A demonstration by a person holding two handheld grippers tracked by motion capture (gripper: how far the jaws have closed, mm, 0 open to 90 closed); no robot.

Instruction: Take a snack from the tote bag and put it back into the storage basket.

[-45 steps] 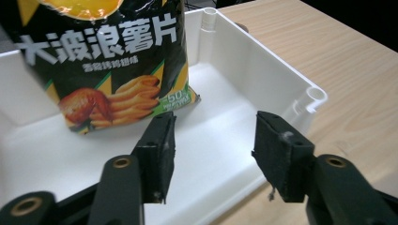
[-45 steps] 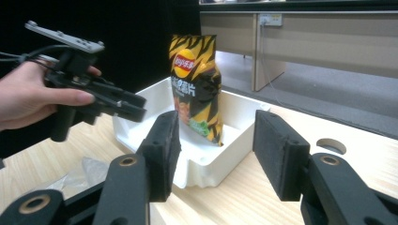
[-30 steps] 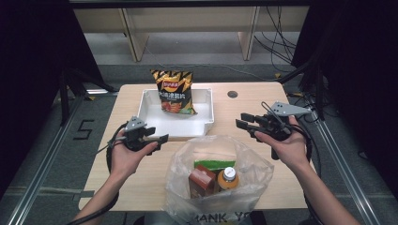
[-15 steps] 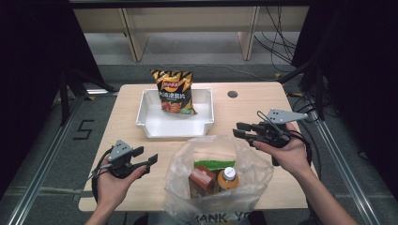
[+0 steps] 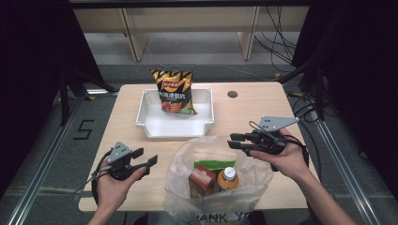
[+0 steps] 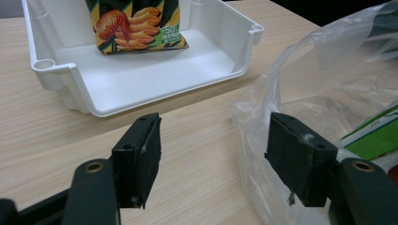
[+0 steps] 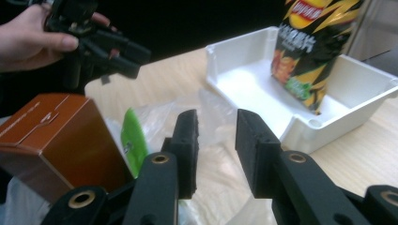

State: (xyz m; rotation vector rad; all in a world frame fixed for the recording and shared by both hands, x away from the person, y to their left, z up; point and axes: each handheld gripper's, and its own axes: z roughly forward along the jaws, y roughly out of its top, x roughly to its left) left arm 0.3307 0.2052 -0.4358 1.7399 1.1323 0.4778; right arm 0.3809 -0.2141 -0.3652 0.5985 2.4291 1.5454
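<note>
We worked at a pale wooden table (image 5: pixel 253 108). Beside the white tray (image 5: pixel 174 125), the plastic bag (image 5: pixel 213 180) read "THANK YOU". Left gripper (image 5: pixel 140 158) stood open, empty; right gripper (image 5: pixel 235 140), closing, gripped nothing.

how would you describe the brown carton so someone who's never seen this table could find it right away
Start at the wooden table and find the clear plastic bag at its near edge, in front of the white bin. The brown carton stands inside that bag, left of the orange bottle and in front of a green packet. It is the only boxy, brown thing there.
</note>
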